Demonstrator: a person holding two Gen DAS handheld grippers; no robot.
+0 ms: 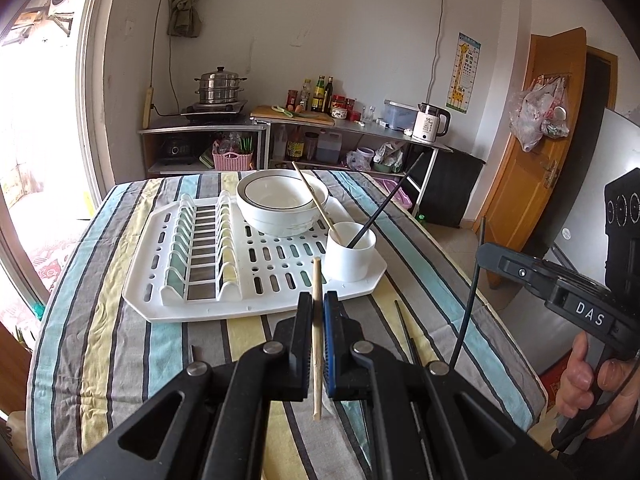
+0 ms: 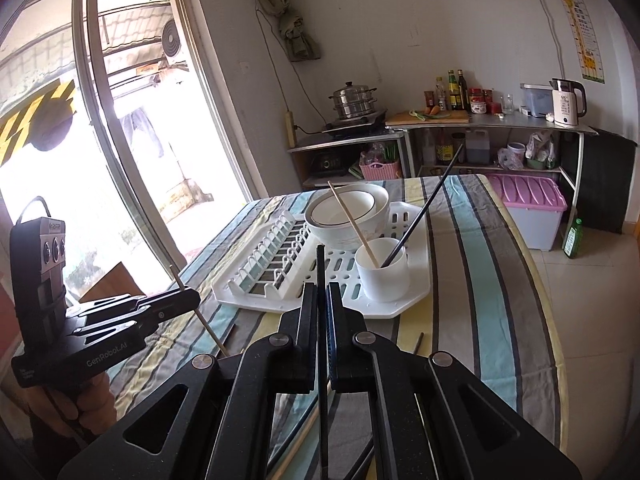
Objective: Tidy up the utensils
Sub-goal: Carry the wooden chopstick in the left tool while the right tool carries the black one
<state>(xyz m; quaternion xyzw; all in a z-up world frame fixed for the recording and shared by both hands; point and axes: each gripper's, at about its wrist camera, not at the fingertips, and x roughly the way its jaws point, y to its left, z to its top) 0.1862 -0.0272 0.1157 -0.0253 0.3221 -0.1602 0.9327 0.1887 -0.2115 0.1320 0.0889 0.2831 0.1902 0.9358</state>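
My left gripper (image 1: 317, 300) is shut on a wooden chopstick (image 1: 317, 340), held upright above the striped table. At the right edge of the left wrist view, my right gripper (image 1: 482, 254) holds a black chopstick (image 1: 466, 312). In its own view the right gripper (image 2: 321, 292) is shut on that black chopstick (image 2: 321, 272). The left gripper (image 2: 194, 294) and its wooden chopstick (image 2: 208, 328) show at the left. Ahead, a white cup (image 1: 350, 256) (image 2: 384, 276) holds one wooden and one black chopstick. It stands on a white drying tray (image 1: 160, 264) (image 2: 400, 308).
A white bowl (image 1: 282, 204) (image 2: 348, 216) sits on the tray behind the cup, beside the plate slots. Loose black chopsticks (image 1: 405, 330) and a wooden one (image 2: 418, 342) lie on the tablecloth near me. A pink-lidded box (image 2: 528, 208) and a green bottle (image 2: 573, 240) stand on the floor to the right.
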